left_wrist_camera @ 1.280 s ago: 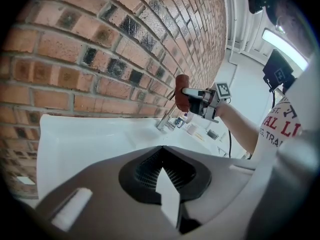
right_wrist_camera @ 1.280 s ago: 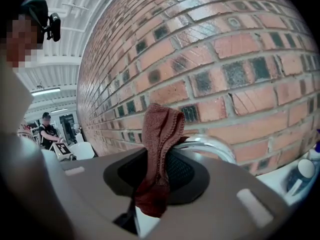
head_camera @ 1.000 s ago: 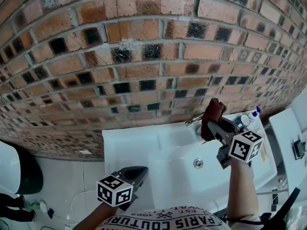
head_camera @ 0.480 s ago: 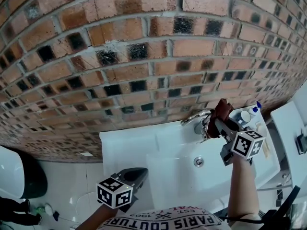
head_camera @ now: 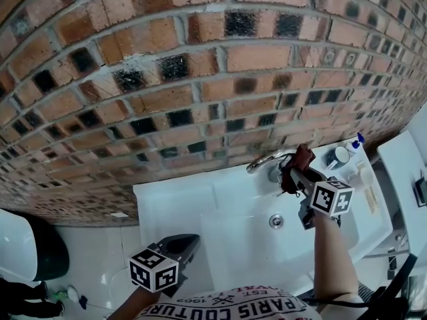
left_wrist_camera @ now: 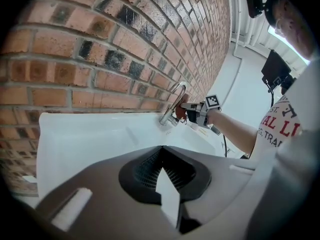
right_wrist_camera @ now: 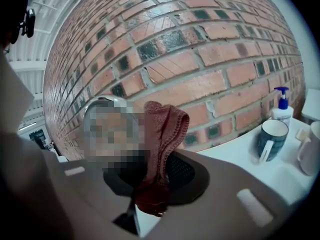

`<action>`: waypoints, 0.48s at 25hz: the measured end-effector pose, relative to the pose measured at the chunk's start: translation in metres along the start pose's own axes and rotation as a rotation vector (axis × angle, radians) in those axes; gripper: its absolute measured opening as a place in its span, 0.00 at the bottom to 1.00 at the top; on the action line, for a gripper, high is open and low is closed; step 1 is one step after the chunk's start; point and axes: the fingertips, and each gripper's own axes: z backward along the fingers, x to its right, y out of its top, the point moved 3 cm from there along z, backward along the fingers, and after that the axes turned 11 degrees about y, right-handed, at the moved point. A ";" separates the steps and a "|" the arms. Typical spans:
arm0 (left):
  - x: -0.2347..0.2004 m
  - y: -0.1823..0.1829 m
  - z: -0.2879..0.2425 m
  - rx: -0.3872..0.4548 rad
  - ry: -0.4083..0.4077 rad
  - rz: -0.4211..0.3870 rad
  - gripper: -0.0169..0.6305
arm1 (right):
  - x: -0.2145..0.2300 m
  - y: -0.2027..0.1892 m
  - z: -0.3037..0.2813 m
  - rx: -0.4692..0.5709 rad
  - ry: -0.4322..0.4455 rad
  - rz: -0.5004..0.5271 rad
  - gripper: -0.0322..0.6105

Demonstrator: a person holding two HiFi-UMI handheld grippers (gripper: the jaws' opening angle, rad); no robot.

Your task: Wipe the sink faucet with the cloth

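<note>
The right gripper, fingers clenched on the cloth, sits just right of the faucet, whose spout runs leftward over the sink, far nearer than the left gripper, closed on nothing.

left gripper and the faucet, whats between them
Only bare white sink lies between the left gripper and the faucet. This shows best in the left gripper view, and the head view agrees.
</note>
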 end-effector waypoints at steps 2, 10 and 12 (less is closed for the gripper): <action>-0.001 0.000 -0.001 0.000 0.002 0.003 0.03 | 0.005 -0.006 -0.004 -0.010 -0.007 -0.015 0.19; -0.002 0.001 -0.001 0.002 0.004 0.002 0.03 | 0.006 -0.009 -0.003 0.002 -0.009 -0.027 0.20; 0.000 0.001 -0.001 0.006 0.001 -0.001 0.03 | -0.002 -0.005 0.008 0.054 -0.003 -0.022 0.20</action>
